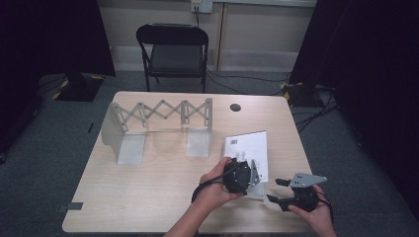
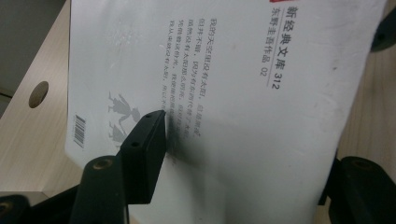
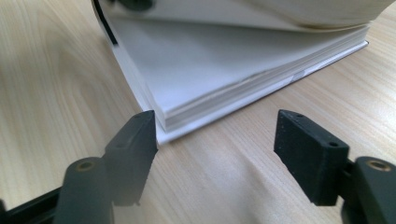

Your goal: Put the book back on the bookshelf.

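A white paperback book lies at the right of the wooden table, its barcode toward the far side. My left gripper is at the book's near edge. In the left gripper view the cover with printed Chinese text runs between the wide-apart jaws of that gripper: one jaw lies over the cover and the other is under it, its pad hidden. My right gripper is open just right of the book's near corner. In its own view this gripper faces the page block, with the cover and top pages raised above.
A folding metal bookstand with a scissor lattice stands at the back left of the table. A cable hole sits near the far edge. Beyond the table is a black chair. Cables lie on the floor at the right.
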Action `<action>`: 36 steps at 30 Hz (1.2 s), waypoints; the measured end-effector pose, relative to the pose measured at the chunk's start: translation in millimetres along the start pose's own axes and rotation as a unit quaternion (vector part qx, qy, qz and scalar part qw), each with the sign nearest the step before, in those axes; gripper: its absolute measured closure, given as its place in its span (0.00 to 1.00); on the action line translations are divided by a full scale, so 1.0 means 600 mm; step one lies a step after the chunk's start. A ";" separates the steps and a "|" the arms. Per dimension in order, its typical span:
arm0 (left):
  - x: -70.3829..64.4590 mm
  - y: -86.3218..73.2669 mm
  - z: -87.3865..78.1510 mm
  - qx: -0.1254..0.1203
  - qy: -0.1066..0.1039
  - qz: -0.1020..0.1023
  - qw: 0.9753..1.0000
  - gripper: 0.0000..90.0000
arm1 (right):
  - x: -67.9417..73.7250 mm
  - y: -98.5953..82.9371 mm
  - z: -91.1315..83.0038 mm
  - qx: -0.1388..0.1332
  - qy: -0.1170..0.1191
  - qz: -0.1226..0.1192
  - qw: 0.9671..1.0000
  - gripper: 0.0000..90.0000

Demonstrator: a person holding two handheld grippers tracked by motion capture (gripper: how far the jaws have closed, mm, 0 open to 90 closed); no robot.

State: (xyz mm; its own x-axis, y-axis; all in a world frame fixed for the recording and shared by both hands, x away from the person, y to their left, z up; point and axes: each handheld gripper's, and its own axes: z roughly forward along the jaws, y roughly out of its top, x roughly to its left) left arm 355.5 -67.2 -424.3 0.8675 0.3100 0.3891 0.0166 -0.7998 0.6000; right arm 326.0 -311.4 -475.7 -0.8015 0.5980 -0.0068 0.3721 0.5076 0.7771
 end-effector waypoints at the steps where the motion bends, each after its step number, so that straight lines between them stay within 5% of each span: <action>1: 0.005 0.003 -0.004 -0.001 0.001 -0.003 1.000 0.45 | 0.000 -0.001 0.001 0.001 -0.002 -0.005 1.000 0.31; 14: 0.025 0.026 -0.015 0.019 -0.005 -0.017 1.000 0.49 | 0.001 -0.003 0.006 -0.014 -0.040 -0.059 0.997 0.31; 36: 0.050 0.039 -0.033 0.032 -0.006 -0.030 0.999 0.55 | -0.001 -0.005 0.012 0.003 -0.052 -0.060 0.997 0.31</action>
State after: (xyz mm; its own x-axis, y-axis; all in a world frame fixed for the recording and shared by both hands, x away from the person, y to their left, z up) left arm 372.0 -66.4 -384.5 0.8698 0.3530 0.3446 0.1008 -0.8111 0.5762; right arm 328.8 -309.1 -482.4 -0.7878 0.5933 -0.1656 0.2792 0.5836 0.7625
